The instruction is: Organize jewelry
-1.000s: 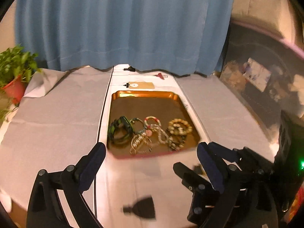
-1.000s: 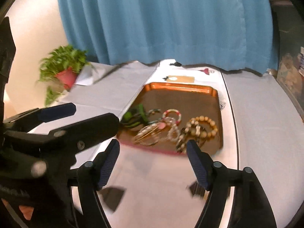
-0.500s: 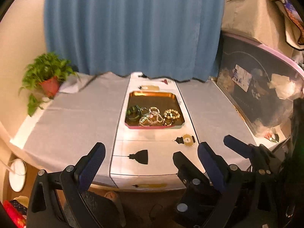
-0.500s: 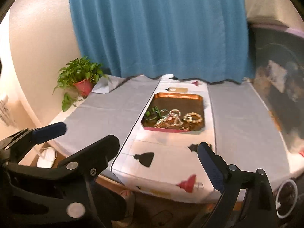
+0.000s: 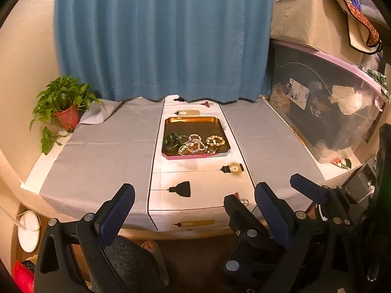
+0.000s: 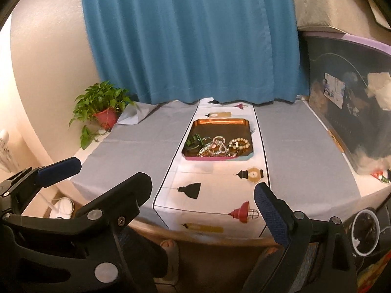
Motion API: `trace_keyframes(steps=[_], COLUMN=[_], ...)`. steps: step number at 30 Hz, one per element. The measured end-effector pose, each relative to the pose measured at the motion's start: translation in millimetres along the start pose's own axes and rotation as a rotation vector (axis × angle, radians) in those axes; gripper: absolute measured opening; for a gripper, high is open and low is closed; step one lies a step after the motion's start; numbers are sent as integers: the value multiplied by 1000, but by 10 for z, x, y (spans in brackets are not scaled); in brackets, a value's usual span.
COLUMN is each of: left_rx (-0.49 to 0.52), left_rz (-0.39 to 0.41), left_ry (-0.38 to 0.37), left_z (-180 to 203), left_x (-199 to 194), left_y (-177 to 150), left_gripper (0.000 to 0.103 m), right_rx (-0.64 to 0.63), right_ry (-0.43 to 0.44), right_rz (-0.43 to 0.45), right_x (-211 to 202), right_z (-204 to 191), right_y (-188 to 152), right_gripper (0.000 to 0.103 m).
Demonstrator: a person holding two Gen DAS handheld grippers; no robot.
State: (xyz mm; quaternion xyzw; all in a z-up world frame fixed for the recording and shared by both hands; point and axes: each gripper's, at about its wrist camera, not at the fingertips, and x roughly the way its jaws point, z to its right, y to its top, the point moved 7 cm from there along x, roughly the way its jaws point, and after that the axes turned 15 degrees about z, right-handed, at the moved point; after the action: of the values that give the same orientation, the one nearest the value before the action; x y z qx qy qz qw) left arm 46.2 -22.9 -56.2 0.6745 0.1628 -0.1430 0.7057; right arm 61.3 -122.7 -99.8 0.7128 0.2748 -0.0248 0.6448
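The shallow rectangular tray with a copper-coloured inside and a pink front edge (image 5: 197, 156) sat on the white table runner printed with lamp shapes (image 5: 195, 190), toward the far half of the grey-clothed table (image 5: 102, 151), well apart from both tools. Inside it, crowded against the near edge, lay the tangled jewelry: a dark green bangle (image 5: 171, 140) at the left, a heap of silver and pink chain bracelets (image 5: 193, 145) in the middle, touching one another, and a cream beaded bracelet (image 5: 215, 141) at the right. The left gripper (image 5: 195, 210) hung off the near edge of the table with its blue-padded fingers (image 5: 117, 211) spread wide and nothing between them. The right gripper (image 6: 202, 202) was level with it, just beside it, equally wide open and empty; its right pad (image 6: 270, 210) showed clearly. A leafy green plant in a red pot (image 6: 103, 108) stood at the far left corner, before a blue curtain (image 6: 193, 36). A dark translucent storage bin with a lilac lid (image 5: 325, 112) lined the right side.
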Motion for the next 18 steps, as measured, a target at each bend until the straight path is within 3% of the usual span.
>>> trace_keyframes(steps=[18], left_rx=[46], left_rz=[-40], left_ry=[24], left_z=[-85], left_x=[-3], left_y=[-62], left_gripper=[98], right_rx=[43], right_ry=[-4], right_rz=[-46], right_x=[84], right_z=[-104], right_y=[-118], right_gripper=[95])
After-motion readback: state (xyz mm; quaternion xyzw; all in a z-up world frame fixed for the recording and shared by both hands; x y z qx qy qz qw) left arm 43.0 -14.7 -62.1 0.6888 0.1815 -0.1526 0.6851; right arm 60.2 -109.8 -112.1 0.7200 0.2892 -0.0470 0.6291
